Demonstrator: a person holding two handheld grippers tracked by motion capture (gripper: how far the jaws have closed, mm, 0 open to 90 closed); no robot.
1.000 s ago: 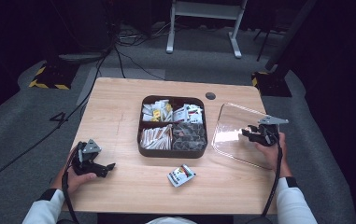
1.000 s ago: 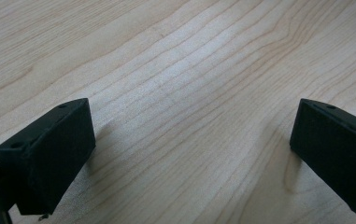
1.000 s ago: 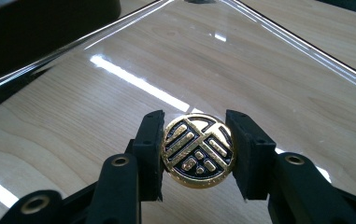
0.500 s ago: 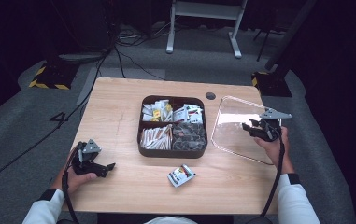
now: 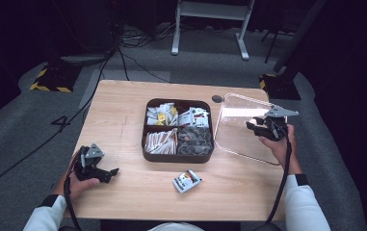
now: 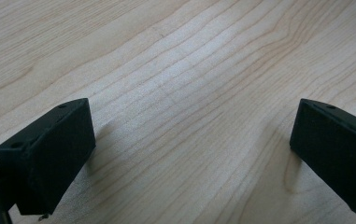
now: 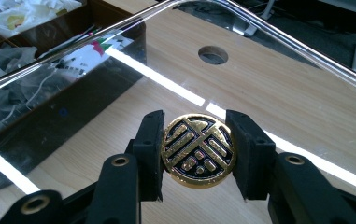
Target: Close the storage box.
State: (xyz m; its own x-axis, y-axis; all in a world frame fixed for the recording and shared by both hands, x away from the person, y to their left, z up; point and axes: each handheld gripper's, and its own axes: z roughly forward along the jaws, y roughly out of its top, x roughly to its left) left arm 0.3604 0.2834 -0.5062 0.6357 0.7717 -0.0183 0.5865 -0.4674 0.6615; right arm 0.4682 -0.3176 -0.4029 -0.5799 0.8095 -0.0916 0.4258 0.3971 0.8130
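Note:
A clear plastic lid hangs tilted over the table's right side, just right of the dark four-compartment box. My right gripper is shut on the lid's round gold-and-black knob, one black pad on each side of it. Through the lid I see the box and its packets. My left gripper rests low at the table's front left, open. In the left gripper view its jaws stand wide apart over bare wood.
The box holds white sachets, wooden sticks and dark packets in its compartments. A small white packet lies on the table in front of the box. A round cable hole sits at the table's back right. Floor cables and a stand lie beyond the table.
My right gripper has risen with the lid, lifting it higher and slightly nearer the box. The left gripper has stayed put.

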